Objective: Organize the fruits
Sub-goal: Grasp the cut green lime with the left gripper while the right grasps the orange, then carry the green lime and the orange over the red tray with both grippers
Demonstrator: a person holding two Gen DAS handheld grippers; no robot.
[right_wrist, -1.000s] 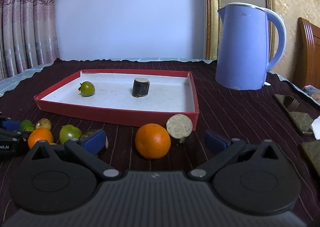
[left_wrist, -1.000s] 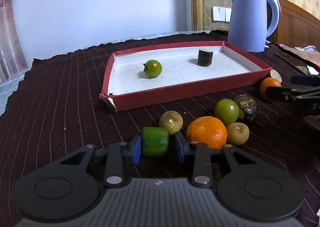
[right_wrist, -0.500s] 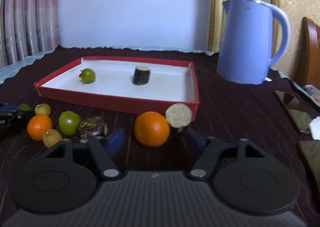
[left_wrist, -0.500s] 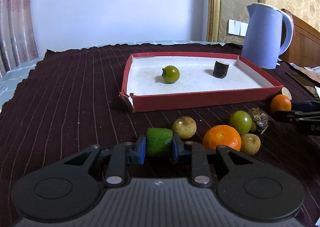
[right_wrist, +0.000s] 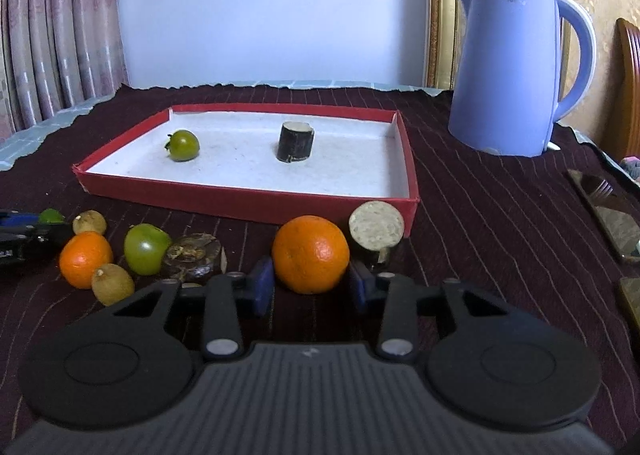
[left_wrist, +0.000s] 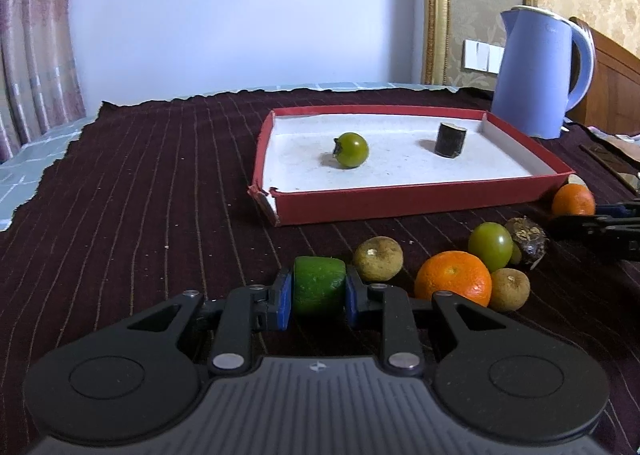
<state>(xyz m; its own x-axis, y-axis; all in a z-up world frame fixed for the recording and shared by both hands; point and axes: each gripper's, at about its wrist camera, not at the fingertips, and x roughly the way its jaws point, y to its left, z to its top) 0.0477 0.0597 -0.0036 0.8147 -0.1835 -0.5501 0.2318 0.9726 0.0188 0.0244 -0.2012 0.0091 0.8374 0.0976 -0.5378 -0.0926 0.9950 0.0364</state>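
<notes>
Sideways, green cylinder [left_wrist: 319,290] spans left gripper [left_wrist: 316,297].

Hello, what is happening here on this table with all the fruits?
A person is sorting fruit into the red tray with two tools. The left hand-held gripper is shut on a green fruit piece. The right hand-held gripper has just been closing around an orange; whether its pads press yet is unclear. The tray holds a green tomato and a dark cut piece.
</notes>
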